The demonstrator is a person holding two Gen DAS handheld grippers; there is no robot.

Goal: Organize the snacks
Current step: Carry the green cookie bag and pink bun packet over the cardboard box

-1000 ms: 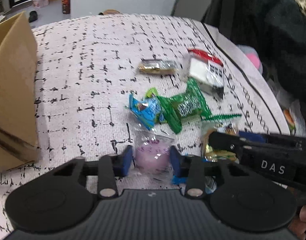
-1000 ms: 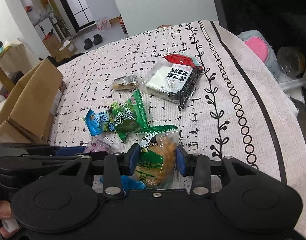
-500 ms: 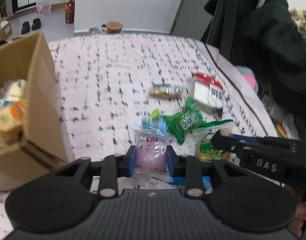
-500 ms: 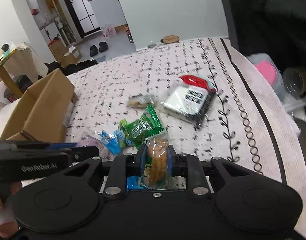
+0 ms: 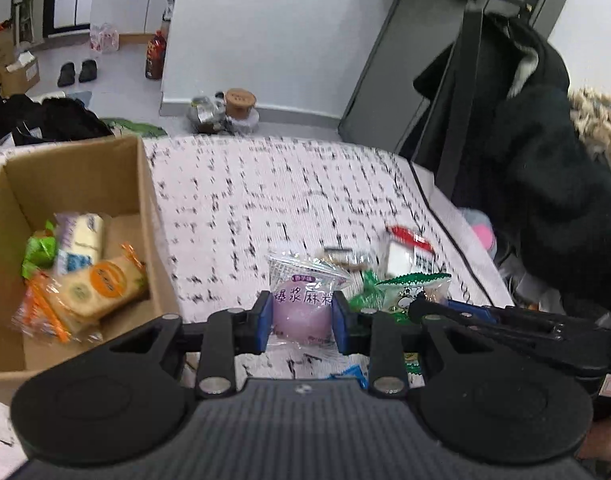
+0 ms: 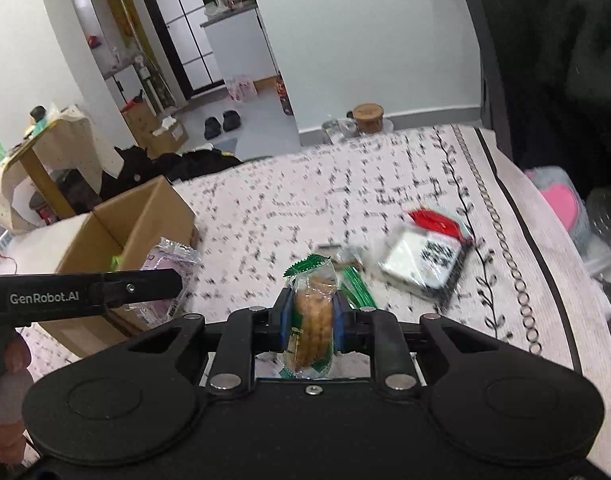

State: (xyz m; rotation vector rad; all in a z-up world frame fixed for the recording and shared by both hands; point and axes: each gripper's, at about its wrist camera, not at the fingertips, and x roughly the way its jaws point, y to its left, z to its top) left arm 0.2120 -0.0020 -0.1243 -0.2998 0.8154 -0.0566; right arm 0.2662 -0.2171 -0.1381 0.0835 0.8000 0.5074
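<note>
Both claws are loaded. My left gripper (image 5: 301, 322) pinches a clear-wrapped pale purple round sweet packet (image 5: 302, 312) between its blue pads, jaws narrowed onto the packet's sides. My right gripper (image 6: 311, 326) is pressed tight on a clear, green-topped packet of golden biscuits (image 6: 312, 316), held on edge between the pads. Both packets hang clear of the white, black-flecked tablecloth (image 5: 245, 208).

As for progress, I judge the job partly done. The open brown cardboard box (image 5: 145, 216) at the left already holds several snacks, among them an orange-printed cracker pack (image 5: 101, 284) and a pale wrapped bar (image 5: 83, 236). Left on the cloth are a white and black packet with a red end (image 6: 425, 256), a small clear-wrapped dark bar (image 5: 339, 254), a green foil packet (image 6: 355, 284) and a blue wrapper (image 5: 349, 372) showing just under my left gripper. The two packets I hold seem bound for the box next.
</note>
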